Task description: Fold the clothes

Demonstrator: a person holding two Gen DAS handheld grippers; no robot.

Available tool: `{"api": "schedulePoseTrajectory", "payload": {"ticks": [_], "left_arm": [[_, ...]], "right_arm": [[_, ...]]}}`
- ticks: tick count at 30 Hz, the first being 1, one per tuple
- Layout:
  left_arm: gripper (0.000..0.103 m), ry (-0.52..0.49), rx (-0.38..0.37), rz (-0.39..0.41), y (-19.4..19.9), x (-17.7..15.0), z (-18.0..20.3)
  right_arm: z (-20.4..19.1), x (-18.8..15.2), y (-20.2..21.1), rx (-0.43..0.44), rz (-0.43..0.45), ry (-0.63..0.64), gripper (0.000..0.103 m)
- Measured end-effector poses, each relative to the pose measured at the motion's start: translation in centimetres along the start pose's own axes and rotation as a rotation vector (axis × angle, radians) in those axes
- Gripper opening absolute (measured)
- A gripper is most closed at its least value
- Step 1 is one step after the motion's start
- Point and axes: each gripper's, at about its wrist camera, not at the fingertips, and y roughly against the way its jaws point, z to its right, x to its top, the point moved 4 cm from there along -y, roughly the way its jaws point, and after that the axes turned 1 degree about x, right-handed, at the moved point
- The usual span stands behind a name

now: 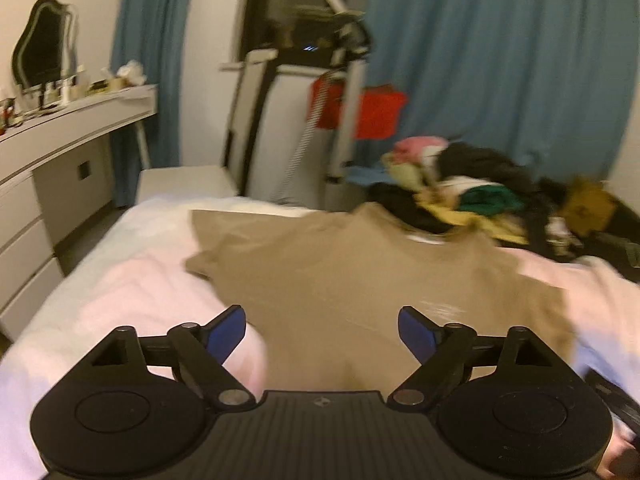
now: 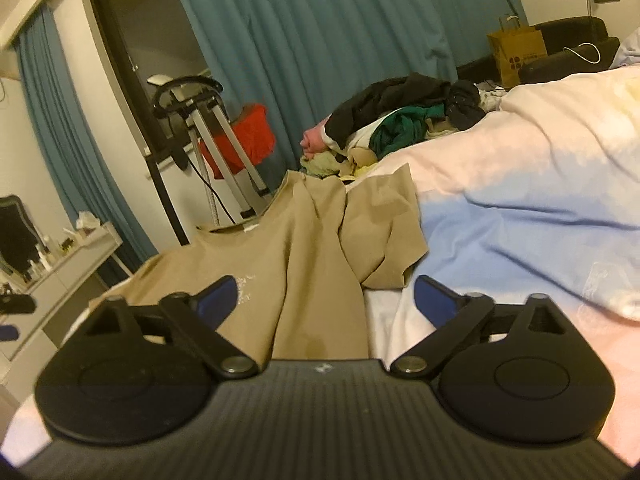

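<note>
Tan T-shirt lies spread on the bed, collar toward the foot edge, body flat along the middle, one sleeve bunched and creased against the rumpled pale duvet on its far side. Biggest risk, as I judge it: that duvet ridge sits touching the shirt's edge, so any fold pulled across could drag bedding with it or land on a slope and skew. Next: pile of unfolded clothes crowds the corner of the bed just beyond the collar; a wide sweep could snag a dark garment or tip the pile onto the shirt. Next: the creased sleeve, if pinched as it lies, would lock wrinkles into the fold. Smaller: left view is motion-blurred, so edge placement is uncertain. Left gripper hangs over the shirt's hem end, jaws spread, nothing between them. Right gripper likewise spread and empty, above the hem near the bare sheet; closing there could catch sheet with cloth.
</note>
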Motion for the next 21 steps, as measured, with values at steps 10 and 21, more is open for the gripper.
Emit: {"api": "schedulePoseTrajectory", "payload": {"ticks": [10, 21], "left_arm": [[0.089, -0.076, -0.185, 0.022, 3.6, -7.0, 6.5], [0.090, 0.046, -0.225, -0.014, -5.7, -7.8, 4.3]], "right_arm": [[3.7, 2.9, -5.2, -0.049, -0.059, -0.056, 0.076], [6.8, 5.4, -15.7, -0.163, -0.136, -0.069, 0.067]]}}
